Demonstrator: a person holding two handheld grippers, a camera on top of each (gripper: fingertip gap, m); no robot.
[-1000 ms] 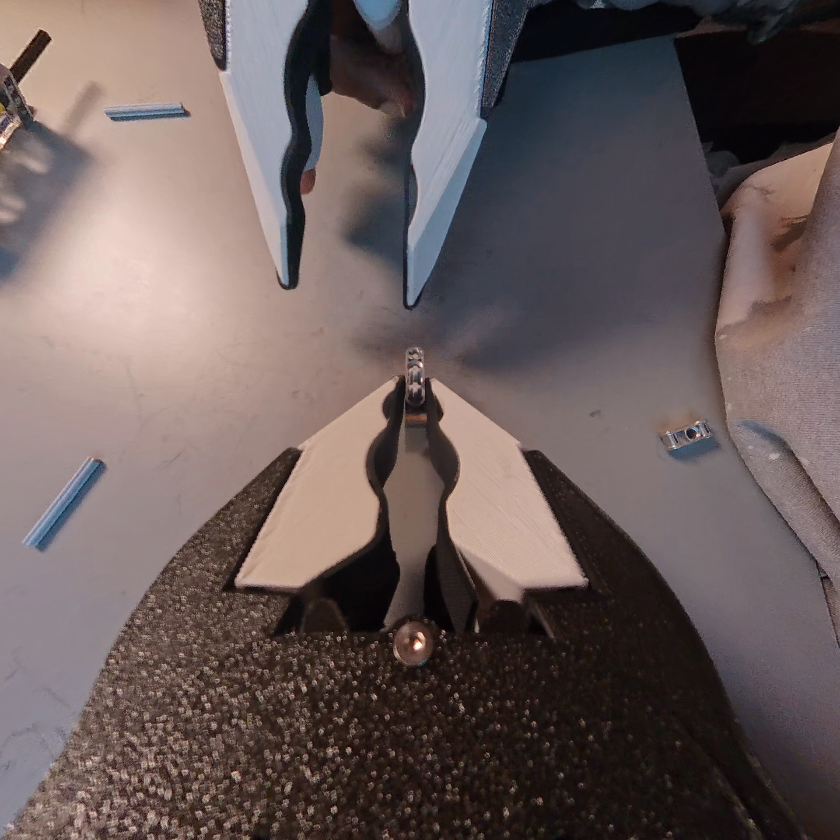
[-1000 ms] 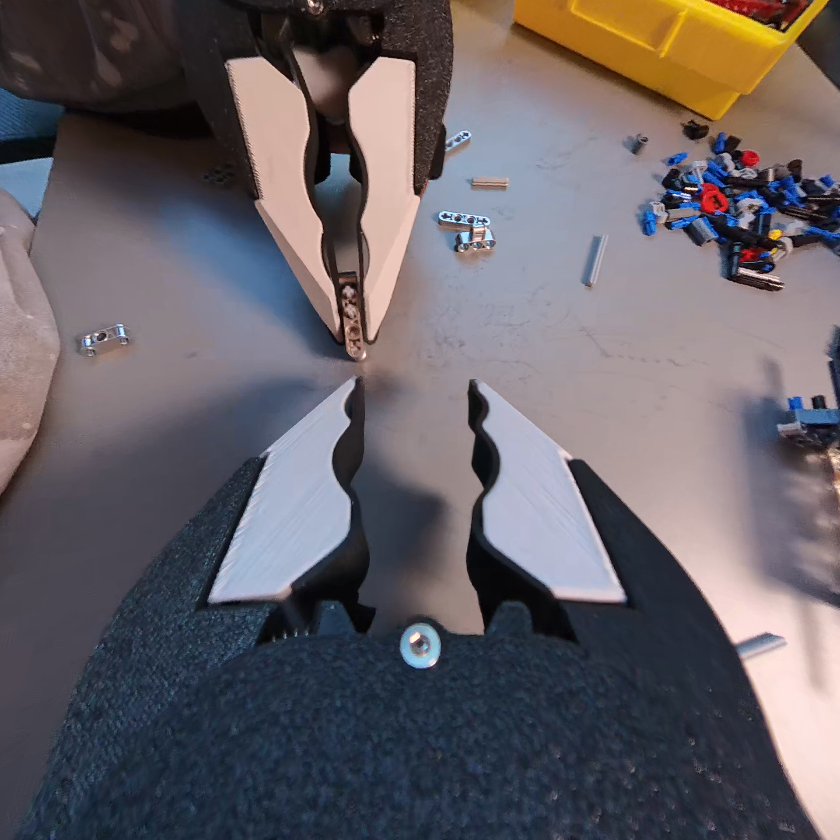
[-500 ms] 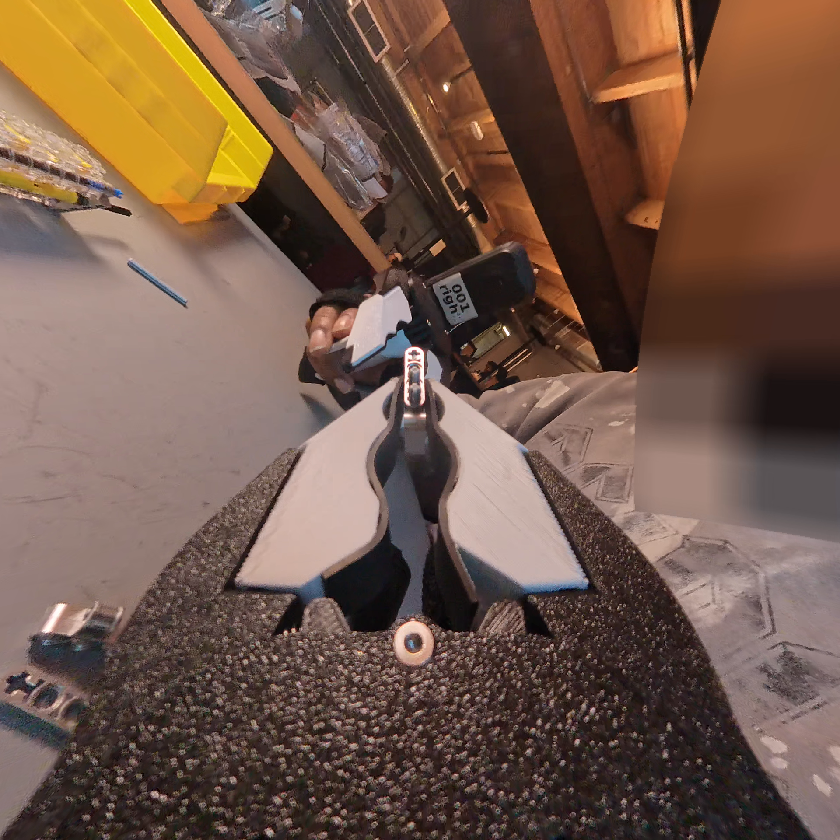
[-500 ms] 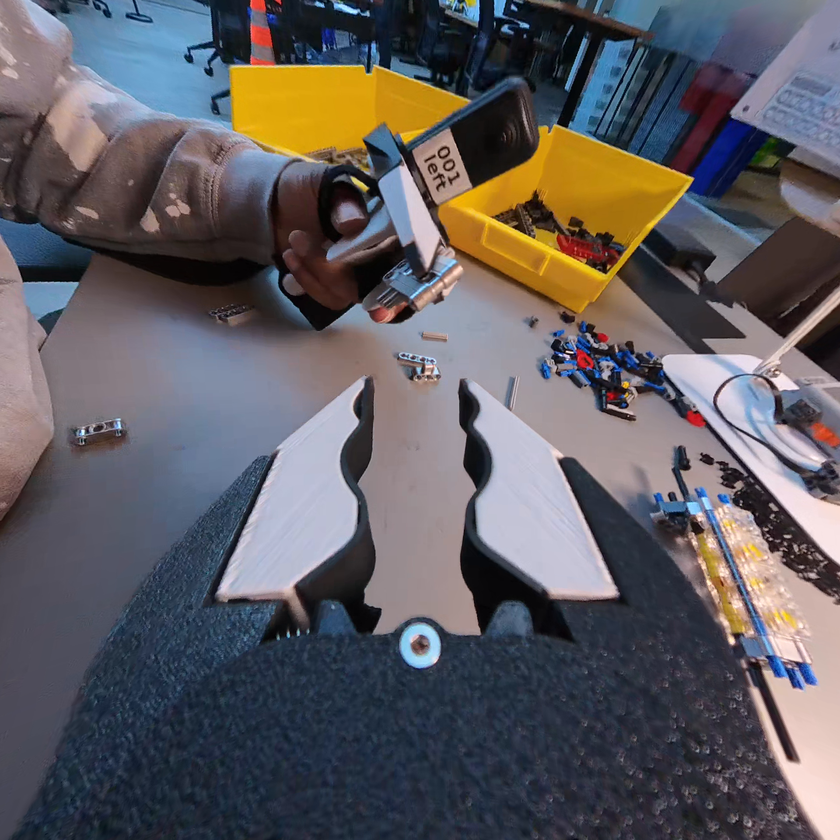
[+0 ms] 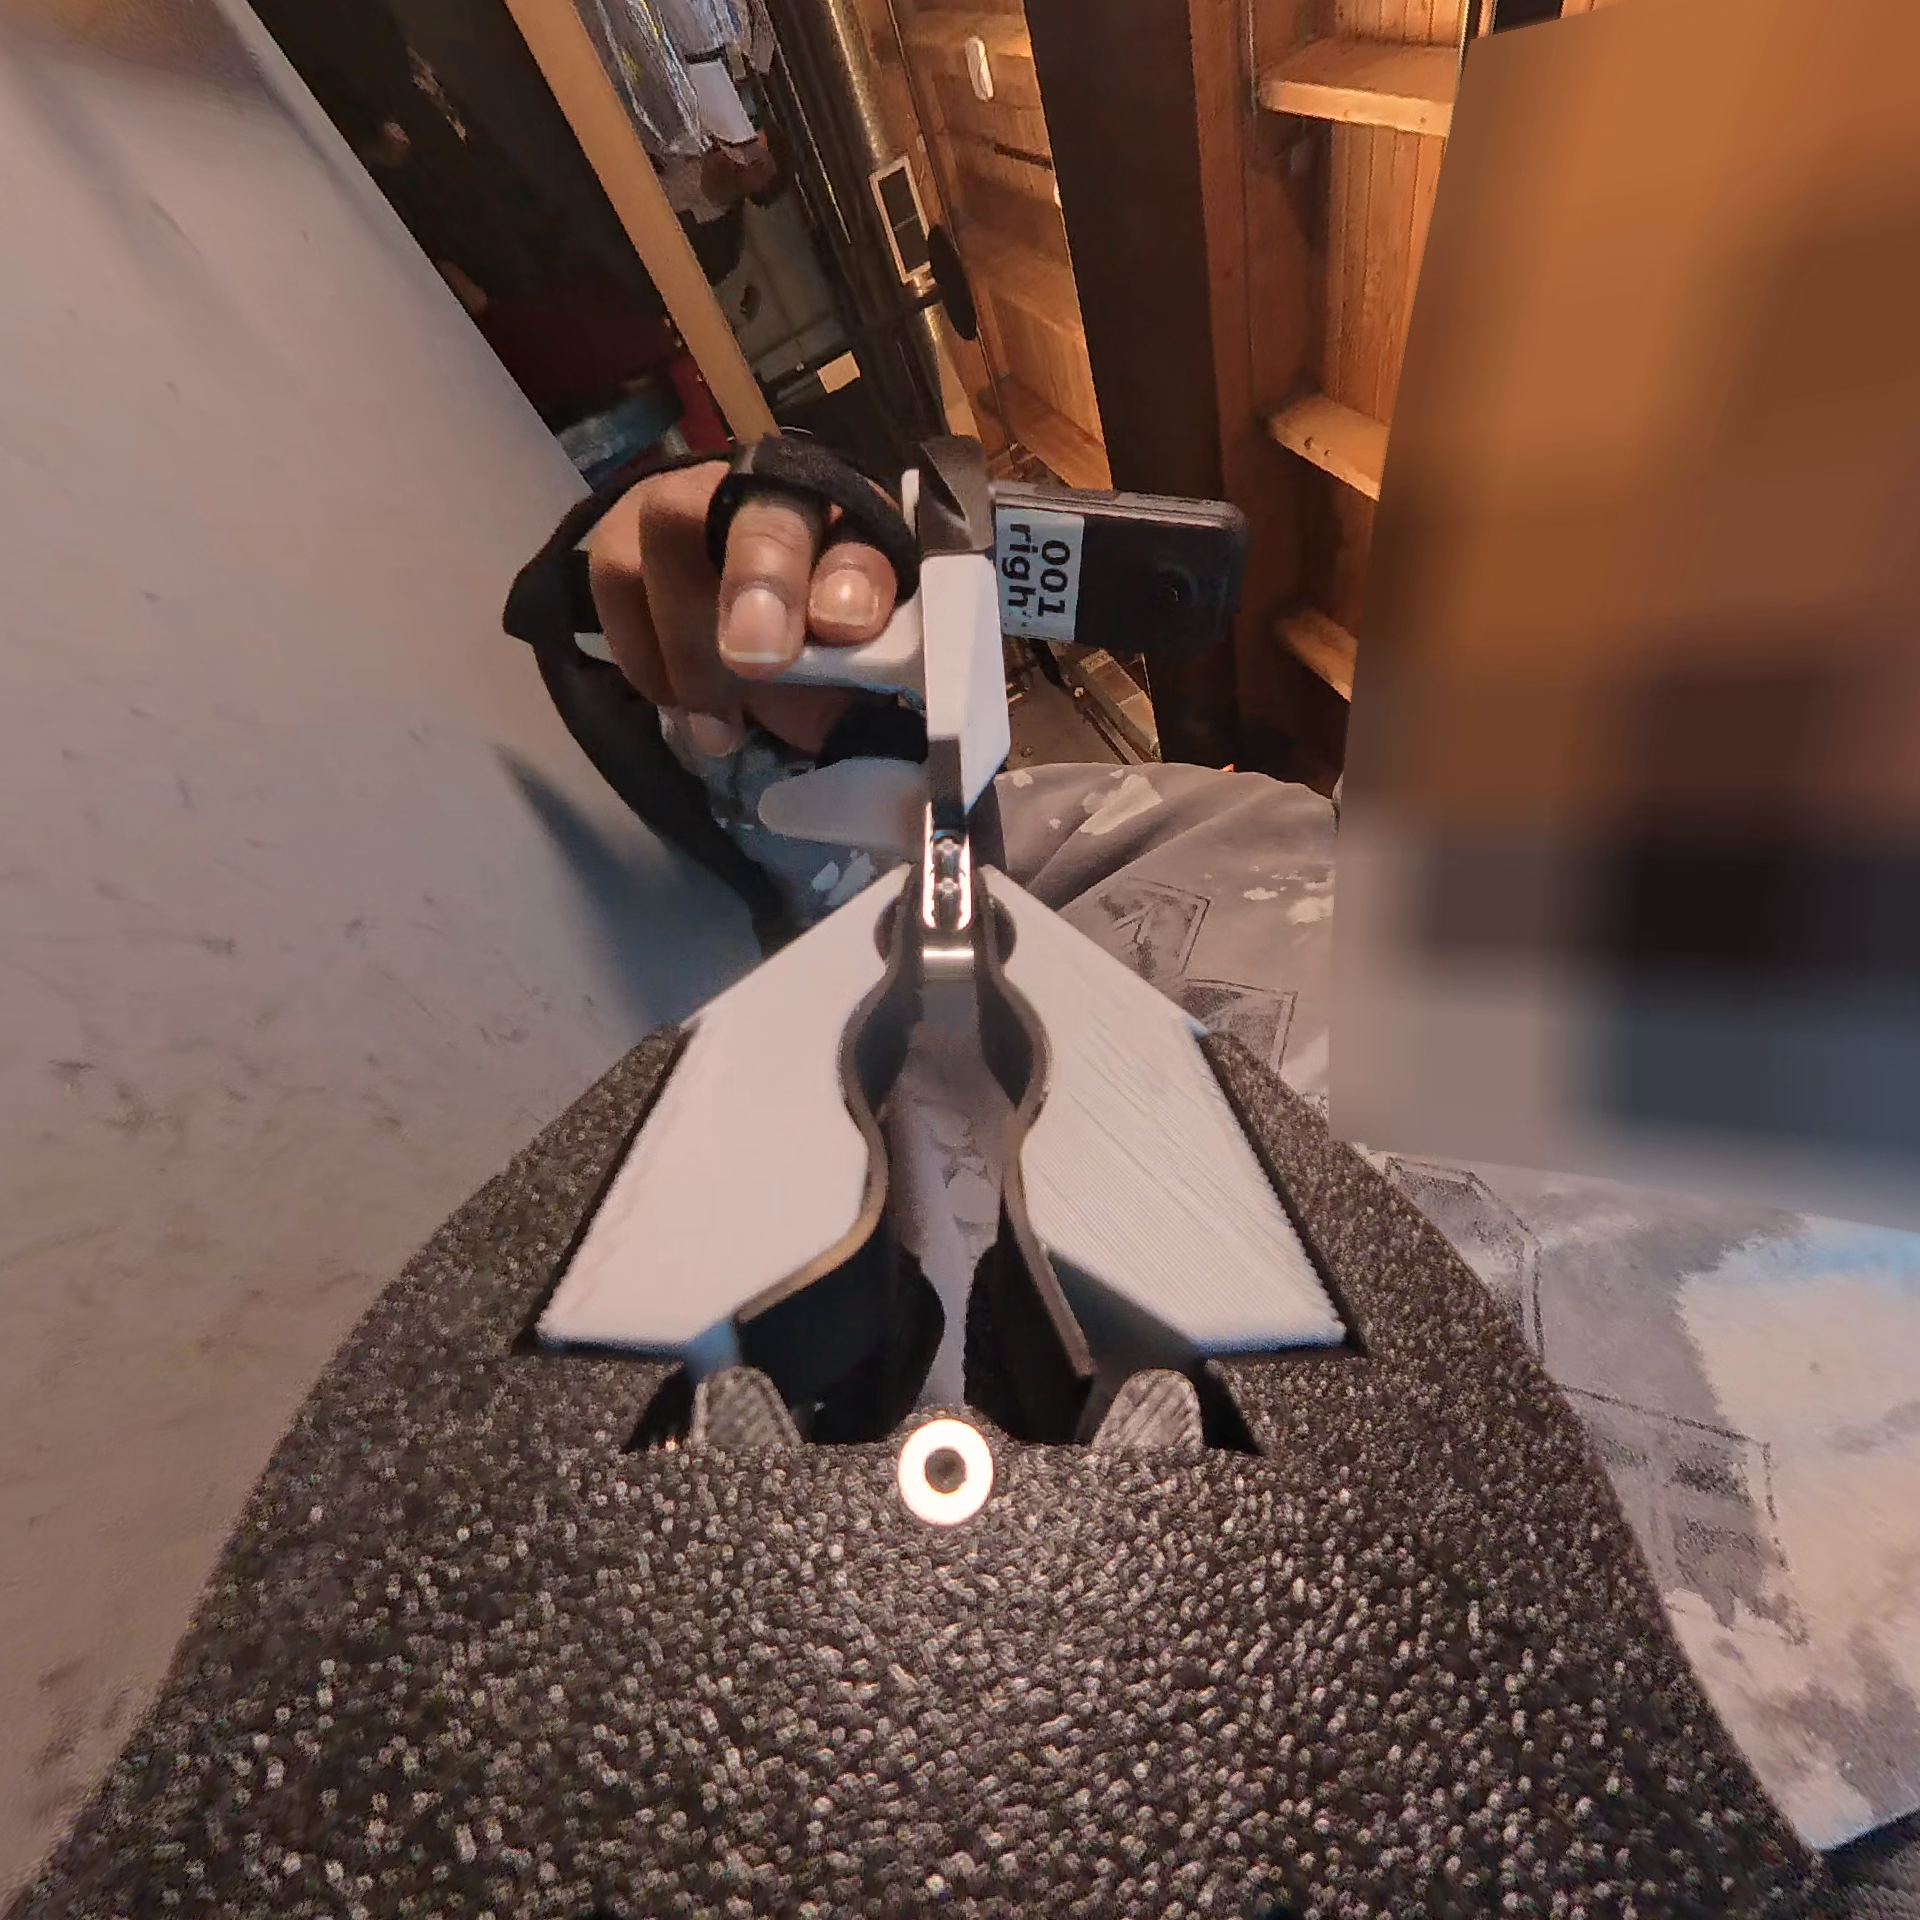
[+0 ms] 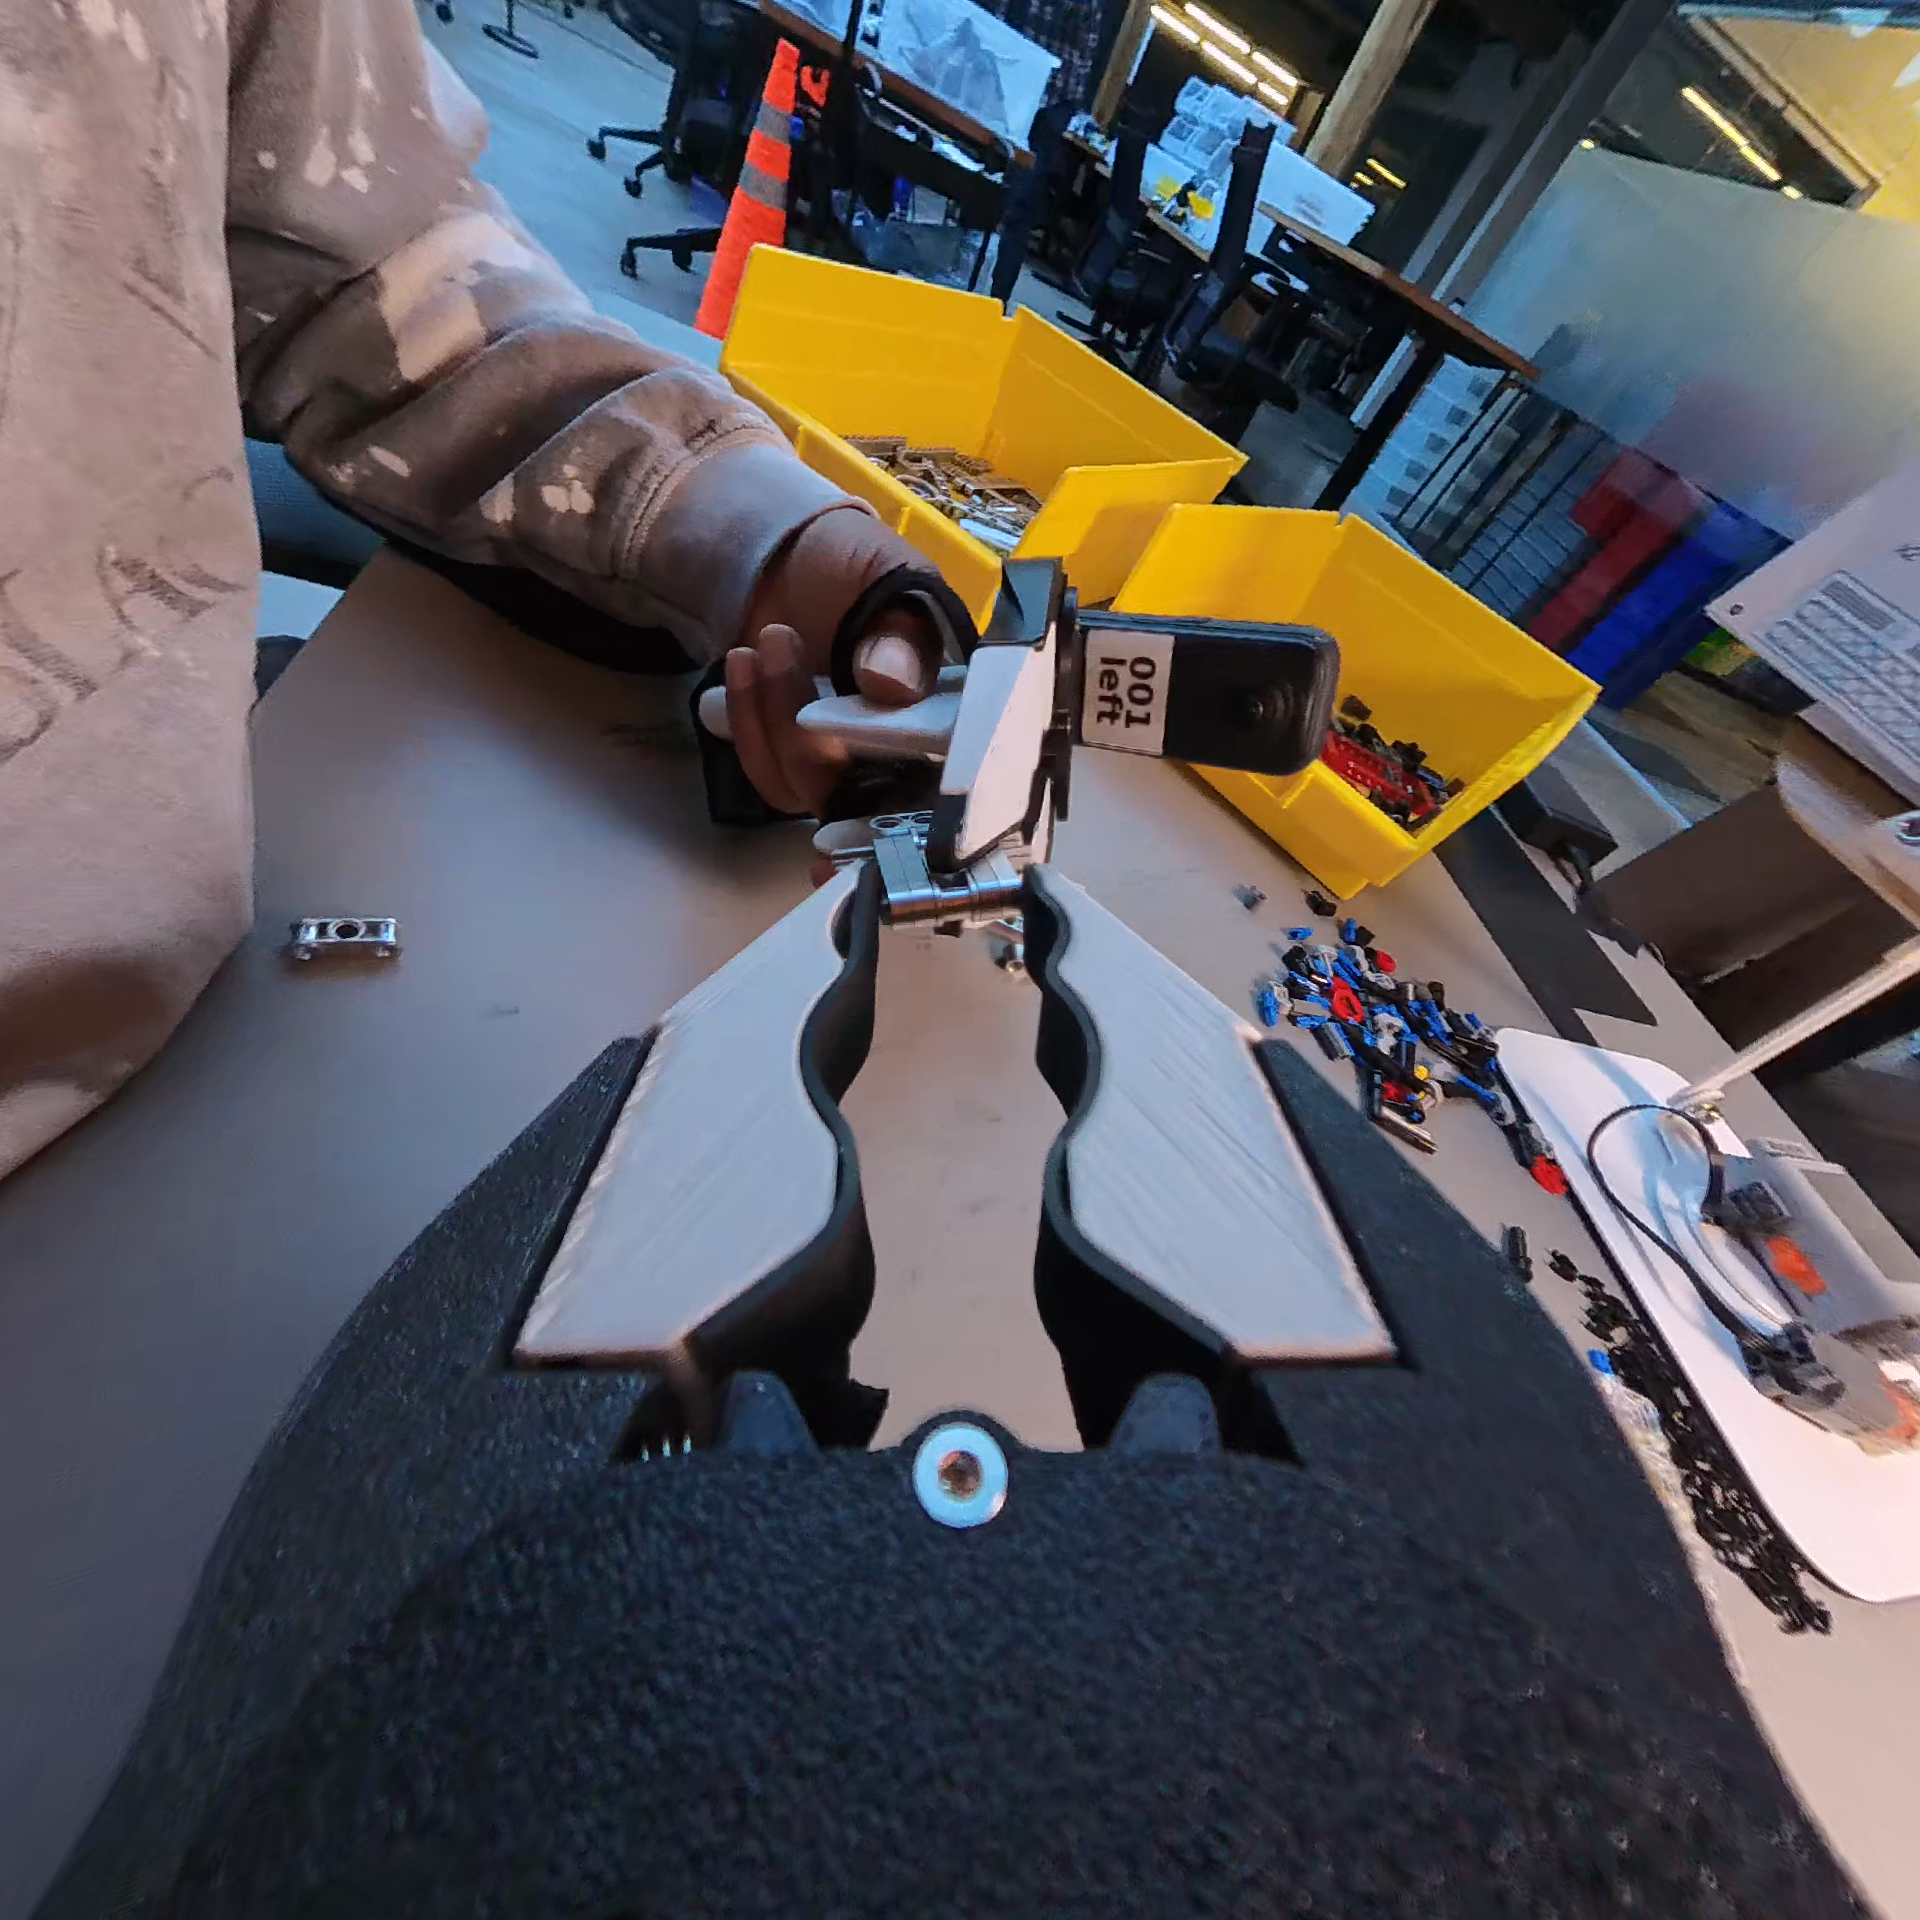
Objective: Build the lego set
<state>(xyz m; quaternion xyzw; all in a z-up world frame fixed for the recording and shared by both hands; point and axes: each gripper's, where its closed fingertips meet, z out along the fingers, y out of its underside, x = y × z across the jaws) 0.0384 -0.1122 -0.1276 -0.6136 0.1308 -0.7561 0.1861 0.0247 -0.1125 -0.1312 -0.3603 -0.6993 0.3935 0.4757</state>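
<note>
Pale grey ribbed fingers (image 6: 1174, 1143) with wavy black edges, speckled black housing (one silver screw), bleach-spotted sleeve (image 6: 540, 447).

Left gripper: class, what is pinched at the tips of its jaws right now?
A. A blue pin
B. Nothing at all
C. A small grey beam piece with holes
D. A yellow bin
C: the left gripper has its jaws closed on a small grey beam piece, raised above the table near the right gripper.

2 yellow bins (image 6: 1382, 665) stand on the table (image 6: 436, 1091) behind scattered small pieces (image 6: 1371, 1029).
</note>
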